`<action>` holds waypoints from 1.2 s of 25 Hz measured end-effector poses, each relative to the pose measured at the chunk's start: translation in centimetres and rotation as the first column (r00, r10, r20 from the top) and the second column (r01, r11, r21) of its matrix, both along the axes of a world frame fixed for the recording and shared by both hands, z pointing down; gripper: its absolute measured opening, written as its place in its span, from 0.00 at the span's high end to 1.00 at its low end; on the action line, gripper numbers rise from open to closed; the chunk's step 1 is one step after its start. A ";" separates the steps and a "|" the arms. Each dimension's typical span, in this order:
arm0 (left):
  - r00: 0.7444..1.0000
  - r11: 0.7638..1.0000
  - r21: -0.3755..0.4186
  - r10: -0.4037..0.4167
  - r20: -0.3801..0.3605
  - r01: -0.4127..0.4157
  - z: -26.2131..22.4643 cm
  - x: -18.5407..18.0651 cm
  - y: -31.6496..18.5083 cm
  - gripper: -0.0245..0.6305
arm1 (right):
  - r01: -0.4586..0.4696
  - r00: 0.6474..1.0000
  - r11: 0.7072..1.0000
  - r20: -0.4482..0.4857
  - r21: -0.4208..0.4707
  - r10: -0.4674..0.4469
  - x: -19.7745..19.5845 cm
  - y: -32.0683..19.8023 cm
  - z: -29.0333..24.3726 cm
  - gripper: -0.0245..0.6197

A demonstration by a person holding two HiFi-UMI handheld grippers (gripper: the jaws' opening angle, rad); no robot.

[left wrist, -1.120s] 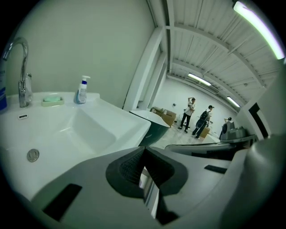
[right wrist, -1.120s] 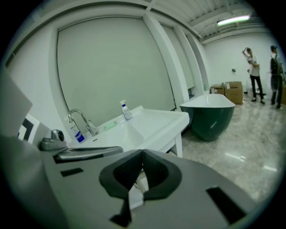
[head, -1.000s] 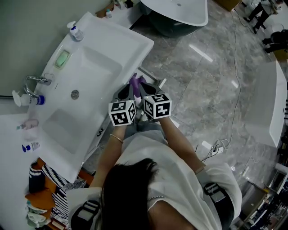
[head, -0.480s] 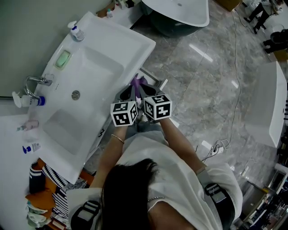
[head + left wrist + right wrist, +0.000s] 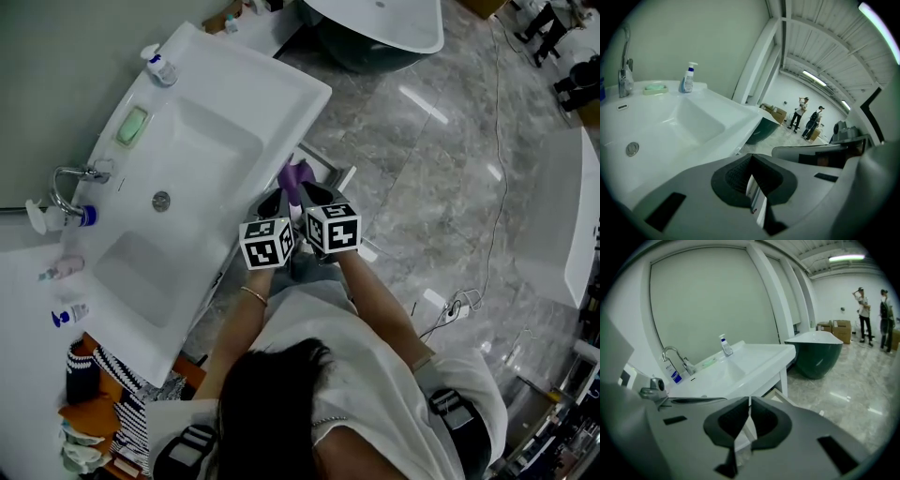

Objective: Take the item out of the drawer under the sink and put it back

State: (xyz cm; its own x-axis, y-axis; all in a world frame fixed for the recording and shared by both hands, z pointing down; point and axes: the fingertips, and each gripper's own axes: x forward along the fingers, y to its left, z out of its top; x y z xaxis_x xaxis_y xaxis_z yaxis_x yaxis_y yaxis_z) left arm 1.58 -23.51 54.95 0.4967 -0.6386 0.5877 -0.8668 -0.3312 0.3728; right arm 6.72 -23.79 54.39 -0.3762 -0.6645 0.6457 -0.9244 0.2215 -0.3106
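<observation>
White sink (image 5: 211,131), purple item (image 5: 295,174), grey marbled floor (image 5: 422,178)

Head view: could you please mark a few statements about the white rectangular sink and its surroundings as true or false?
1. A dark green freestanding bathtub stands on the grey marble floor. True.
2. The pump bottle with a blue label stands on that floor. False: it stands on the white rectangular sink's back corner.
3. A green bar of soap lies on the sink's rim. True.
4. The sink's basin is full of dishes. False: only the round metal drain shows in it.
</observation>
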 end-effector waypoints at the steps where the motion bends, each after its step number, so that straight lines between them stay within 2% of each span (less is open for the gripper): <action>1: 1.000 1.000 -0.014 -0.006 -0.001 0.006 0.4 0.0 0.1 0.96 | 0.001 1.000 1.000 0.000 -0.015 -0.001 0.0 0.1 0.5 0.93; 9: 1.000 0.997 -0.075 0.020 0.012 -0.019 2.6 1.6 0.6 0.96 | 0.032 0.999 0.996 0.029 -0.077 -0.030 0.5 0.4 2.9 0.92; 12: 1.000 0.994 -0.107 0.012 0.023 -0.010 3.9 1.6 1.0 0.96 | 0.041 0.998 0.995 0.045 -0.096 -0.037 0.7 0.1 3.8 0.78; 22: 0.998 0.981 -0.189 -0.019 0.064 0.031 8.0 0.9 2.3 0.96 | 0.060 0.997 0.986 0.065 -0.157 -0.050 0.4 -0.2 7.4 0.72; 26: 0.999 0.980 -0.198 -0.024 0.044 0.032 9.7 1.2 1.9 0.96 | 0.028 0.997 0.988 0.076 -0.150 -0.016 0.4 -1.2 8.5 0.66; 30: 0.998 0.977 -0.209 -0.035 0.059 0.046 11.6 1.1 1.5 0.96 | 0.030 0.996 0.985 0.083 -0.172 -0.016 0.8 -1.9 10.5 0.64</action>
State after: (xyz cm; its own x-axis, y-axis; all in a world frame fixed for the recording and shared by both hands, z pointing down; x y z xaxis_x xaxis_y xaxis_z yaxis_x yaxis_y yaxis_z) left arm 2.69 -21.98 66.54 0.4364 -0.5166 0.7366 -0.8989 -0.2144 0.3822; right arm 7.52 -25.68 64.87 -0.4461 -0.5357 0.7170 -0.8897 0.1787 -0.4201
